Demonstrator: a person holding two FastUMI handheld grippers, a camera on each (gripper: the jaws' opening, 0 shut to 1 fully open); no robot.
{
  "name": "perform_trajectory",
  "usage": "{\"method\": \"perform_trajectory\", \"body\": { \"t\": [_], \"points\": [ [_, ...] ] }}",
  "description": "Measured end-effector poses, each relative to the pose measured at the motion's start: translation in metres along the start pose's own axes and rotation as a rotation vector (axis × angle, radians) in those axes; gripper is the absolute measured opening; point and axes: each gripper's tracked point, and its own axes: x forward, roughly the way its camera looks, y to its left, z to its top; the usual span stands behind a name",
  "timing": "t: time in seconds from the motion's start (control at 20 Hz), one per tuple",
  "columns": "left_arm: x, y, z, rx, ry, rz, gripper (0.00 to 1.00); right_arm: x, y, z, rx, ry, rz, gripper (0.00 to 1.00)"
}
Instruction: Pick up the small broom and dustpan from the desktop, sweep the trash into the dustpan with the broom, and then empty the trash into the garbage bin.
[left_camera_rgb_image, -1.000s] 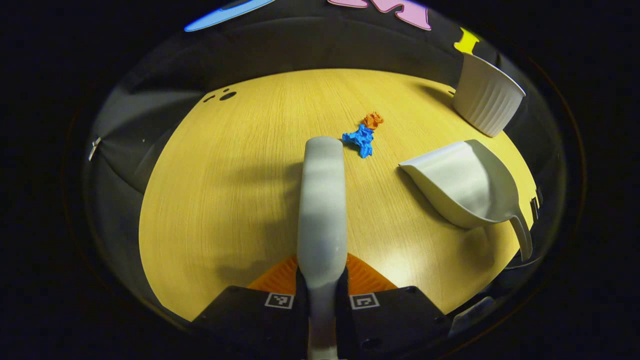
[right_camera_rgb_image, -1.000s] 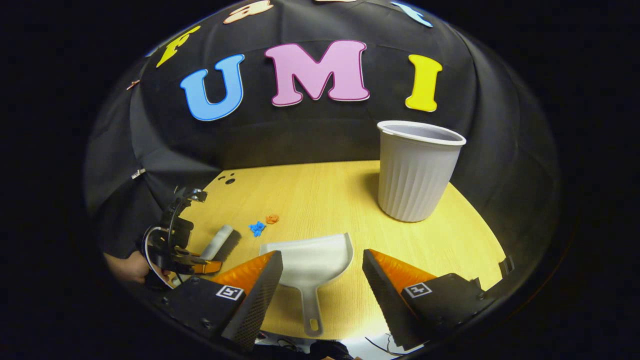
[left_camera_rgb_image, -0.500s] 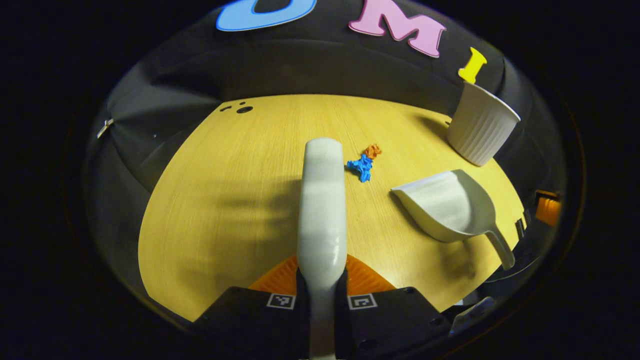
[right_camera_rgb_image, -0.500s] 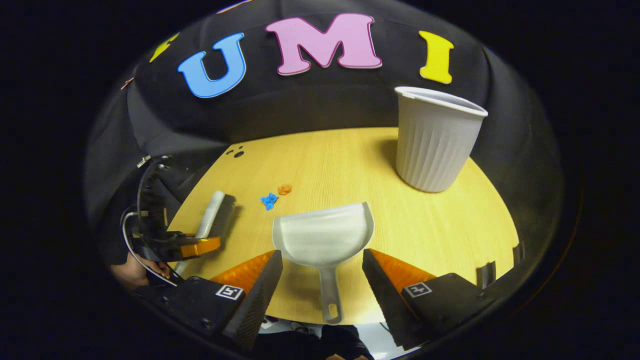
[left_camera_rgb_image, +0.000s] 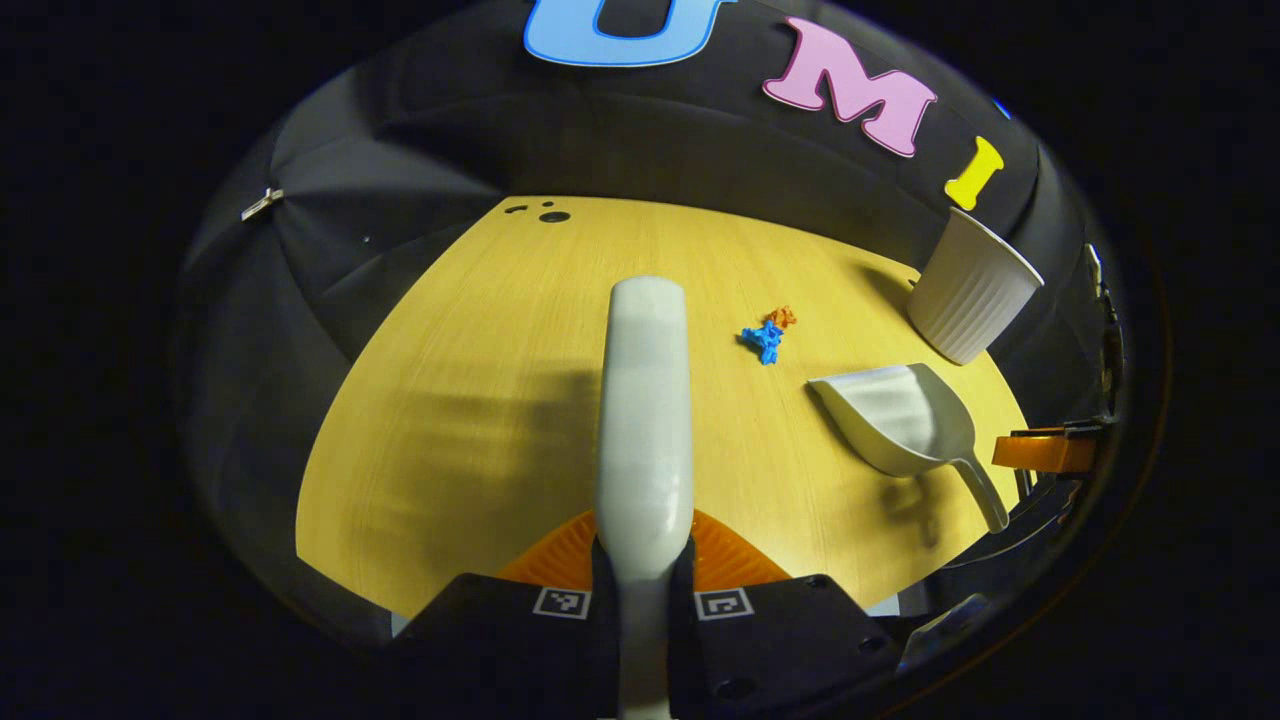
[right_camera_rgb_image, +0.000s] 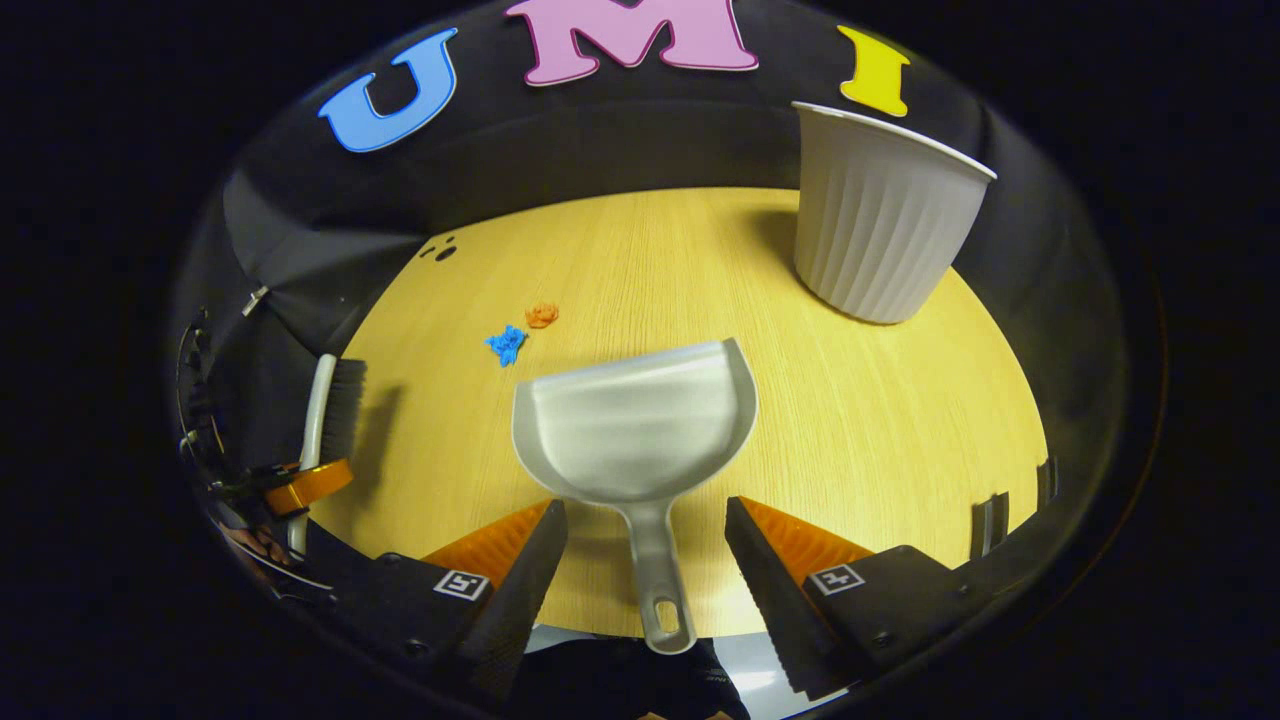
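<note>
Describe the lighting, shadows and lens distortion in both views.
Left gripper view: the fisheye bows the desktop edge; the broom held in the left tongs throws a soft, wide shadow to its left, and the dustpan shades its near side. Right gripper view: the garbage bin leans with the lens curve; the light is dim and warm, sharp at centre, fading dark toward the rim.

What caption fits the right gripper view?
Open right gripper straddles the dustpan handle; trash lies beyond.
</note>
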Motion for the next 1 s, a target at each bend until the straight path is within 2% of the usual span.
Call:
{"method": "perform_trajectory", "body": {
  "t": [0.2,0.35,0.6,0.7,0.85,0.9,0.95,1.0],
  "points": [
    [-0.005,0.011,-0.007,-0.034,0.018,0.034,0.22,0.023,-0.002,-0.025,-0.059,0.075,-0.015,0.99],
    [-0.009,0.015,-0.001,-0.015,0.017,0.062,0.23,0.042,-0.004,-0.038,-0.064,0.119,-0.019,0.99],
    [-0.01,0.009,0.008,0.0,0.035,0.086,0.24,0.065,-0.005,-0.036,-0.069,0.148,-0.029,0.99],
    [-0.007,0.003,0.009,-0.004,0.045,0.082,0.24,0.071,-0.003,-0.036,-0.064,0.158,-0.025,0.96],
    [-0.004,-0.004,0.012,-0.003,0.049,0.083,0.24,0.077,-0.003,-0.039,-0.077,0.17,-0.025,0.77],
    [-0.005,-0.005,0.012,-0.006,0.05,0.084,0.24,0.078,-0.003,-0.04,-0.082,0.181,-0.023,0.64],
    [-0.004,-0.007,0.012,-0.011,0.053,0.083,0.24,0.078,-0.004,-0.041,-0.091,0.187,-0.025,0.46],
    [-0.002,-0.008,0.011,-0.015,0.055,0.083,0.24,0.079,-0.006,-0.039,-0.097,0.179,-0.027,0.48]
  ]
}}
